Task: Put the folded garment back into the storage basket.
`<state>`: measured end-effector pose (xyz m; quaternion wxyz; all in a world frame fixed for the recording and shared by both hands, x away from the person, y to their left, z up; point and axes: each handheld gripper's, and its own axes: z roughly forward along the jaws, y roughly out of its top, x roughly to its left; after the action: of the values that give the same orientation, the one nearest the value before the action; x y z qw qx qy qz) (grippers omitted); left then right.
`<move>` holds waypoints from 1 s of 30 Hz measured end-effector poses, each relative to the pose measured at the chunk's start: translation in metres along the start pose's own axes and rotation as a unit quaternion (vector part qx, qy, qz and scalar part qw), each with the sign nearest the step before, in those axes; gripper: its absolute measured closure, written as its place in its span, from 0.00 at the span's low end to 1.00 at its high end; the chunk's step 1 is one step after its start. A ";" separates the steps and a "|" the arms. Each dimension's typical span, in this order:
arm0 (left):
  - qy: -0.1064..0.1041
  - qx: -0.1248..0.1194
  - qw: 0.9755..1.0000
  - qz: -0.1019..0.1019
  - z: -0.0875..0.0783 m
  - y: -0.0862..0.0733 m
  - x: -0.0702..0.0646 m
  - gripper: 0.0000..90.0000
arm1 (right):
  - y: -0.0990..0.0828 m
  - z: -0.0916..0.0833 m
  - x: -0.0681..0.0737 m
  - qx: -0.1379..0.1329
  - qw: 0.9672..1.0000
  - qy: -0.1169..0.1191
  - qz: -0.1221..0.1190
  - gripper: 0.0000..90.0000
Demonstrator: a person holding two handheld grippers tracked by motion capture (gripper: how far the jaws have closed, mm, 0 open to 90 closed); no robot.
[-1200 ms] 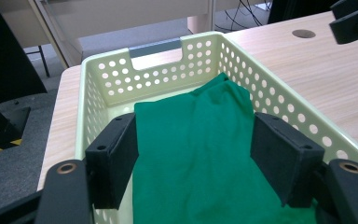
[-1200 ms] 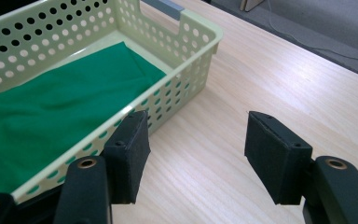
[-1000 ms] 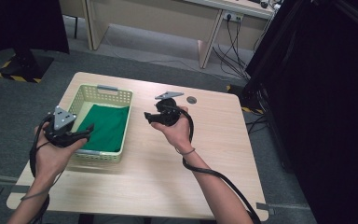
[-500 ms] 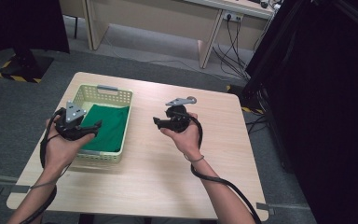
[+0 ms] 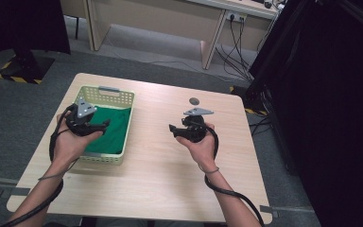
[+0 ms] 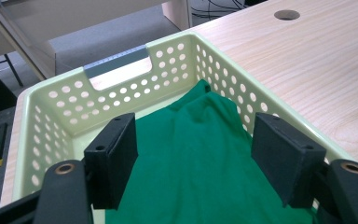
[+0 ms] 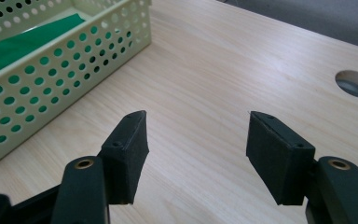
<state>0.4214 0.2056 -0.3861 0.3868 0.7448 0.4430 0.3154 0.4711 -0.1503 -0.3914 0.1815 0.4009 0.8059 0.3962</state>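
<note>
A pale green perforated basket sits on the left half of the wooden table, with a green cloth lying inside it. My left gripper hovers over the basket, jaws open, pointing right across the cloth. In the left gripper view the cloth lies below the open left gripper and the basket's far wall with its grey handle is ahead. My right gripper is held over the table's middle, open and empty, pointing left toward the basket. The right gripper view has the open right gripper above bare wood, the basket at upper left.
A round cable hole is cut in the table near its far edge. A desk stands behind on grey carpet, with cables hanging by it. Black curtains close off the right side.
My left hand has moved right, from the basket's left edge to over the cloth. My right hand has moved right and toward me, away from the basket.
</note>
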 end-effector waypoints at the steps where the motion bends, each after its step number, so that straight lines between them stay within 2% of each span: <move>1: -0.001 0.002 1.000 0.004 0.001 0.001 0.000 0.35 | -0.002 -0.001 -0.002 0.001 1.000 -0.002 0.002 0.43; 7: -0.008 0.007 1.000 0.015 0.009 0.008 0.003 0.35 | -0.012 -0.010 -0.010 -0.003 1.000 -0.011 0.015 0.43; 17: -0.024 0.034 0.998 0.041 0.032 0.011 0.013 0.37 | -0.030 -0.021 -0.019 -0.005 0.999 -0.023 0.028 0.42; 30: -0.033 0.047 0.997 0.052 0.060 0.017 0.014 0.38 | -0.048 -0.032 -0.032 -0.003 0.999 -0.036 0.041 0.42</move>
<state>0.4828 0.1955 -0.3995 0.3490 0.7941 0.4052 0.2887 0.4468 -0.2092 -0.4100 0.1948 0.4471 0.7805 0.3911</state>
